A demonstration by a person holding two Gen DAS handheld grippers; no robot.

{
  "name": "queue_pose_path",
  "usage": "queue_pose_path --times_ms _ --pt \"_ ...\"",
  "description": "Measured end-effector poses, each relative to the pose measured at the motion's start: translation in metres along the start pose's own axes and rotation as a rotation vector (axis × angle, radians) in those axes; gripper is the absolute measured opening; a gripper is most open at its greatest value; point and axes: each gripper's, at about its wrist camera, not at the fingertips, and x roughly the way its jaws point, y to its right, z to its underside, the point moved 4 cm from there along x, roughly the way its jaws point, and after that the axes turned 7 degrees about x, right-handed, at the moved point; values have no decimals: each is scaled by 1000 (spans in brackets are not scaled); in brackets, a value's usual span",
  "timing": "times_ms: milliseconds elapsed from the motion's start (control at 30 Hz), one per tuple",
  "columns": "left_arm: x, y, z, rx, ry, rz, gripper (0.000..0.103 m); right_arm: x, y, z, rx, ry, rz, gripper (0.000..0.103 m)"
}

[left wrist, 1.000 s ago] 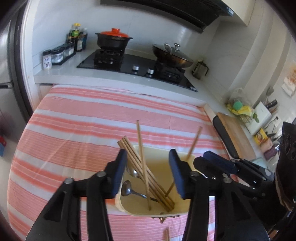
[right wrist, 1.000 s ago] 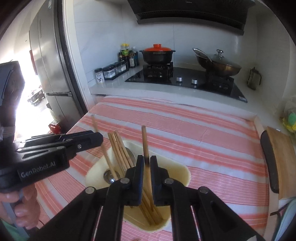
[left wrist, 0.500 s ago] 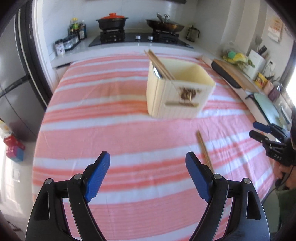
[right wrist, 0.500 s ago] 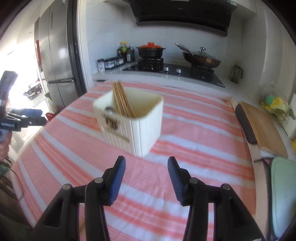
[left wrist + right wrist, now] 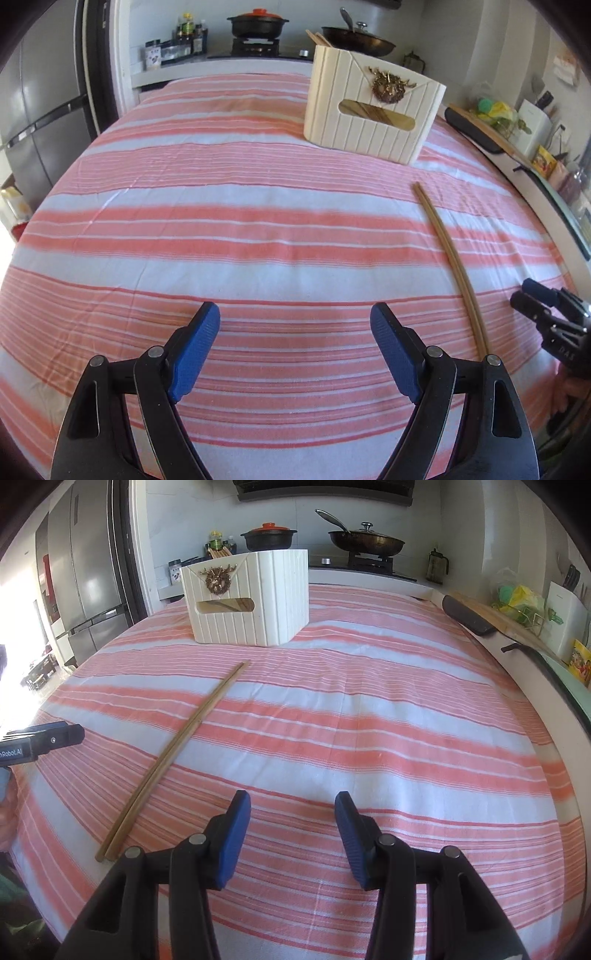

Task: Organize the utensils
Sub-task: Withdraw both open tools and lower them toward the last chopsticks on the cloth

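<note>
While both grippers, left gripper (image 5: pixel 295 325) and right gripper (image 5: pixel 293 812), gape empty, paired brown chopsticks (image 5: pixel 177 749) lie flat, touching, near ribbed cream holder (image 5: pixel 251 598).

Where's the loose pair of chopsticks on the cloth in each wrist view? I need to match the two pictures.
Left wrist: pair of chopsticks at right, running toward the bottom edge.
Right wrist: the pair at left, slanting toward the lower left.
Shared landmark: the cream utensil box stands beyond the pair's far tips.

Chopstick pair (image 5: pixel 173 753) on tablecloth (image 5: pixel 332 720) before utensil box (image 5: pixel 247 596), stove (image 5: pixel 369 563) behind
</note>
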Motion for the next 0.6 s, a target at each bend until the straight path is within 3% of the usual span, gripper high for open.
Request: queue_pose_path --times_ms 133,600 --pt "2 3 3 27 1 -20 90 0 1 0 15 10 -4 48" --pt "0 -1 10 16 5 -36 94 -1 7 1 53 33 45 48"
